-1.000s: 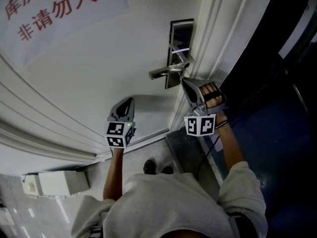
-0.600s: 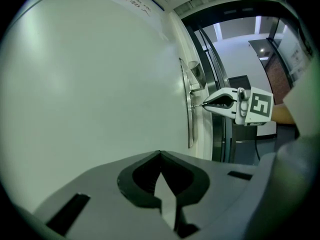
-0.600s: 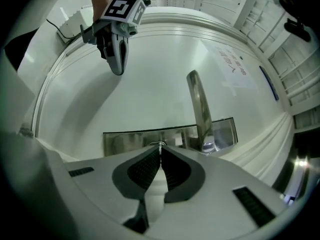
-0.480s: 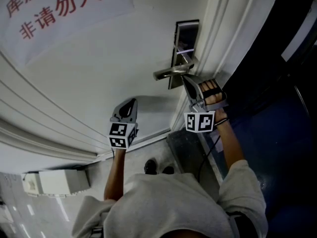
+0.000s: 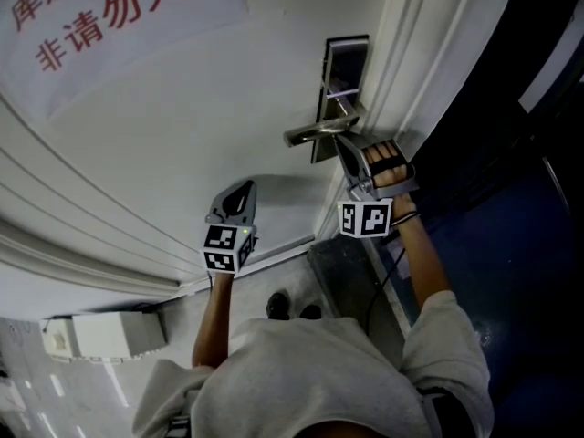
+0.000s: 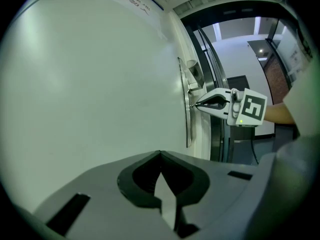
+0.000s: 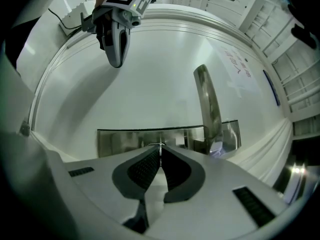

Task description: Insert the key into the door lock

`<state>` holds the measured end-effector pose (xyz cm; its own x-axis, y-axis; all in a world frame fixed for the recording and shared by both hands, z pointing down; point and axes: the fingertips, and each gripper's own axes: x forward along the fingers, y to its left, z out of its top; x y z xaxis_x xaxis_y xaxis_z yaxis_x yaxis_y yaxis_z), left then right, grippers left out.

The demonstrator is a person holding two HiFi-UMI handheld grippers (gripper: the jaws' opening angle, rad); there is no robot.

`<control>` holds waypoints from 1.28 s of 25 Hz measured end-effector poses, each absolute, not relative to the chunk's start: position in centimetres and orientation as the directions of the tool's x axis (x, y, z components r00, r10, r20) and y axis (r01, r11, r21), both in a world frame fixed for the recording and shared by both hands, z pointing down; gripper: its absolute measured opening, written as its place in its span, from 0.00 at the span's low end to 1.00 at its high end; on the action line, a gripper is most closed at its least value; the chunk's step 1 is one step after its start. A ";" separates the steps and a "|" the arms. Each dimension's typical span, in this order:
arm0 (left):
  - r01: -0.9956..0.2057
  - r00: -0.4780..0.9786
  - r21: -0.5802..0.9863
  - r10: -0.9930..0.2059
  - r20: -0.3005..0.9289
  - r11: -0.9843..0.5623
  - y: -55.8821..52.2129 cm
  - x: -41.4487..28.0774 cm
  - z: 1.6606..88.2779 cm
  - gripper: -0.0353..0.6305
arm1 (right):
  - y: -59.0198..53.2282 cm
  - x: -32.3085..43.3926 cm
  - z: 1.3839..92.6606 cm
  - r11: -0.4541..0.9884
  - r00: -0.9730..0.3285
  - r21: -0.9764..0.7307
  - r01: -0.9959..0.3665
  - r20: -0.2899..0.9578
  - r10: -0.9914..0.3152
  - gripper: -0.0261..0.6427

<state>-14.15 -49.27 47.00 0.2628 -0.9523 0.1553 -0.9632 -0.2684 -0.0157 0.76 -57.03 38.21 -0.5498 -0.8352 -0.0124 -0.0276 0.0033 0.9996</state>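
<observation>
The metal lock plate (image 5: 339,85) with its lever handle (image 5: 313,134) sits at the white door's right edge. My right gripper (image 5: 343,144) points at the plate just below the handle. It is shut on a thin key (image 7: 160,145), only a sliver of which shows at the fingertips. The key's end is against the lock plate (image 7: 150,140), under the lever handle (image 7: 209,106); the keyhole itself is hidden. The left gripper view shows the right gripper (image 6: 198,104) tip-on to the lock plate (image 6: 187,119). My left gripper (image 5: 243,191) hangs lower left, shut and empty, near the bare door face.
A white paper sign (image 5: 100,16) with red characters is stuck on the door (image 5: 182,135) at upper left. The door frame (image 5: 415,71) runs just right of the lock, with a dark opening beyond. A white box (image 5: 96,336) sits on the floor at lower left.
The right gripper has edged slightly closer to the lock plate and rolled a little. The left gripper has stayed where it was.
</observation>
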 end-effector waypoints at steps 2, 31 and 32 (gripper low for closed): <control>-0.963 0.265 -0.014 -0.952 0.154 -0.270 -49.2 -14.0 46.9 0.08 | -57.1 0.7 38.2 0.003 -0.552 1.000 -0.029 -0.014 -0.834 0.08; -0.959 0.277 -0.025 -0.950 0.148 -0.283 -48.9 -13.2 46.5 0.08 | -54.7 2.0 38.6 0.043 -0.566 0.998 -0.043 0.011 -0.824 0.26; -0.958 0.280 -0.026 -0.948 0.149 -0.287 -48.9 -13.1 46.6 0.08 | -54.3 2.4 38.4 0.040 -0.566 0.998 -0.053 0.002 -0.824 0.25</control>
<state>-13.09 -48.94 46.58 0.2804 -0.9483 0.1488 -0.9575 -0.2872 -0.0260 2.36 -54.31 38.42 -0.5663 -0.8242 0.0024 -0.0533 0.0396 0.9978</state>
